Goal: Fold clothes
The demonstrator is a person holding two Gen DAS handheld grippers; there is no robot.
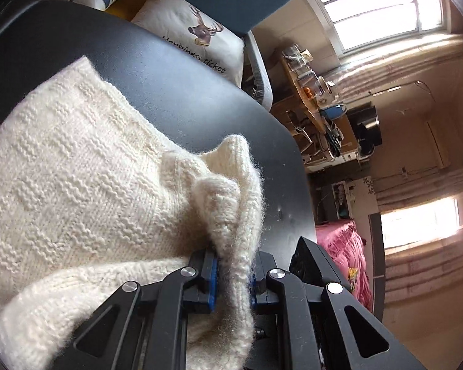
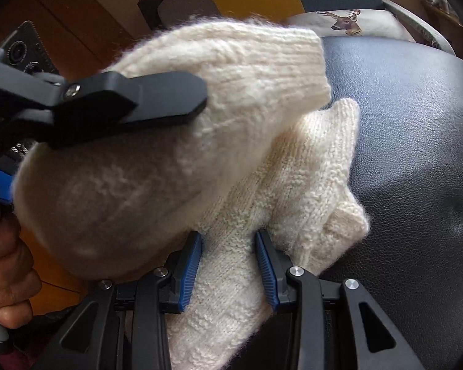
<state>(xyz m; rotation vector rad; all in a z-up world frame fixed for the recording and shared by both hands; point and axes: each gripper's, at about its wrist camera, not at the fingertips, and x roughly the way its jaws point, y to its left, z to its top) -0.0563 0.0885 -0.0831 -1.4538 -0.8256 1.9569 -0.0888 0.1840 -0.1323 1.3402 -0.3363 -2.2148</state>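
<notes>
- Here the one cream knitted sweater (image 1: 77, 160) lies bunched on the dark tabletop (image 1: 176, 71), and both hands have hold of it
- The left gripper (image 1: 233, 274) has its jaws closed tight on a doubled ribbed edge of the knit, which stands up as a fold straight ahead of the blue pads; the bulk of the garment spreads away to the left in that wrist view
- The right gripper (image 2: 228, 265) has its jaws partly closed around a thicker band of knit that runs forward between its pads (image 2: 189, 265)
- In the right wrist view the left tool comes in from the left and carries a lifted ribbed flap (image 2: 262, 67) above the part lying flat, so the left hand looks nearer to laying the fold across
- The pinned band runs away from the right jaws toward the far end of the tabletop
- Count: one sweater, two grippers, one deer-print cushion (image 1: 200, 40) behind, one bare hand (image 2: 6, 277) on a handle
</notes>
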